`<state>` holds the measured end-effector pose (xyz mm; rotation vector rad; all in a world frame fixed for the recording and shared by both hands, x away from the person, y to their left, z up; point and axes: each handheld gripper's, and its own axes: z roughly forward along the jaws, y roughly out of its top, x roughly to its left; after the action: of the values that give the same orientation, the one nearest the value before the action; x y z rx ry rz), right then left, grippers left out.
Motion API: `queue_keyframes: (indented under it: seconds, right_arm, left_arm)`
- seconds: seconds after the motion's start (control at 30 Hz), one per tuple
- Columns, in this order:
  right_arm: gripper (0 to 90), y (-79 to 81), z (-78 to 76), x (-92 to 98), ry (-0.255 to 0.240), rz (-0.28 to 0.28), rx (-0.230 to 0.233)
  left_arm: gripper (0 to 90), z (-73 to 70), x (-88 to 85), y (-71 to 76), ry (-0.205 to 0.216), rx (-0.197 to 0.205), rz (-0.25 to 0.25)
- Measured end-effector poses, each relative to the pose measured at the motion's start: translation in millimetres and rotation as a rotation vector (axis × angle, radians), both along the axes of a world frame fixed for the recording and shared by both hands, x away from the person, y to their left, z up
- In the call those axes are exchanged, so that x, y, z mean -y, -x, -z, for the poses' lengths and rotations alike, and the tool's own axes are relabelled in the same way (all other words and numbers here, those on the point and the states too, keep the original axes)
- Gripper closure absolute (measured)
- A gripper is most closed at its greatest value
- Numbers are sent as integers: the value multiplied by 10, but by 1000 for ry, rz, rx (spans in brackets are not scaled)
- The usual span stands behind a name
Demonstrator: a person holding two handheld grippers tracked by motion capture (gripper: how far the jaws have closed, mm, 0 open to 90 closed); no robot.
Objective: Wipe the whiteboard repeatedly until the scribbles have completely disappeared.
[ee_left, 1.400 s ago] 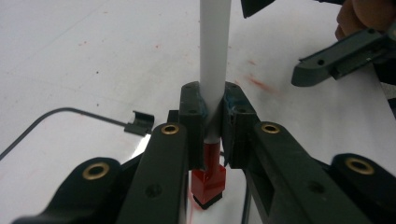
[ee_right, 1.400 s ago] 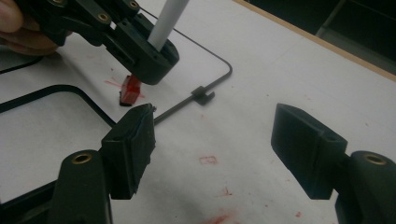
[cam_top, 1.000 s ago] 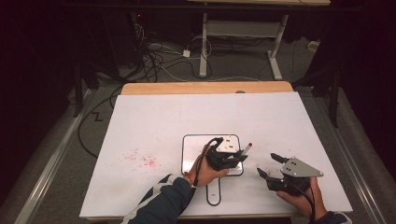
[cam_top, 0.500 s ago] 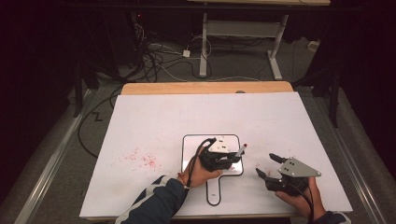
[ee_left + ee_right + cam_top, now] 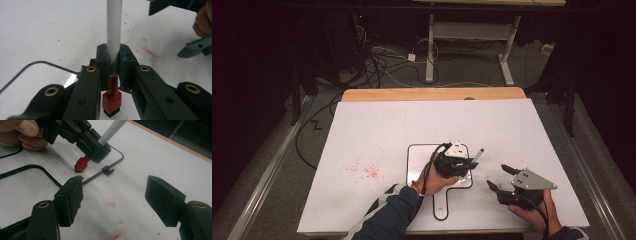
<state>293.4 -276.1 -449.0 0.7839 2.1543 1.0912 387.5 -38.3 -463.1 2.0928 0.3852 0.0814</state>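
Observation:
My left gripper (image 5: 460,162) is shut on a white-barrelled marker (image 5: 114,30). The marker's red end (image 5: 112,100) points down at the right edge of a small black-framed whiteboard (image 5: 417,155). In the right gripper view that red end (image 5: 81,164) sits close over the surface beside the board's frame (image 5: 110,168); I cannot tell whether it touches. The marker's white barrel (image 5: 477,155) slants up to the right. My right gripper (image 5: 497,176) is open to the right of the board, its jaws (image 5: 115,192) aimed at the marker with nothing between them.
Everything lies on a large white tabletop (image 5: 512,130) with red smudges at the left (image 5: 362,170) and faint red marks near my right gripper (image 5: 111,205). A wooden strip (image 5: 432,94) runs along the far edge. Cables and desk legs (image 5: 432,50) stand on the floor beyond.

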Motion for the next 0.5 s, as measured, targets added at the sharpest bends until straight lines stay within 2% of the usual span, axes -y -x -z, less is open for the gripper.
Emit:
queue_keyframes:
  seconds: [0.1, 0.2, 0.33, 0.4, 0.47, 0.5]
  right_arm:
    - [312, -4, 2, 3, -1, 2, -2]
    - [312, -3, 7, 4, 5, 1, -3]
    - [312, 5, -5, 16, -3, 4, 3]
    - [312, -2, 0, 24, -2, 5, 1]
    - [312, -4, -1, 25, -1, 6, 2]
    - [312, -3, -5, 25, 0, 5, 3]
  left_arm:
    - [789, 8, 42, 41, 8, -4, 12]
    - [789, 7, 87, 65, 0, 14, 23]
    - [789, 6, -35, -32, -2, 9, -19]
    - [789, 13, -109, -86, 8, -14, -41]
    - [789, 20, -120, -87, 14, -26, -45]
    - [789, 18, -93, -67, 11, -22, -31]
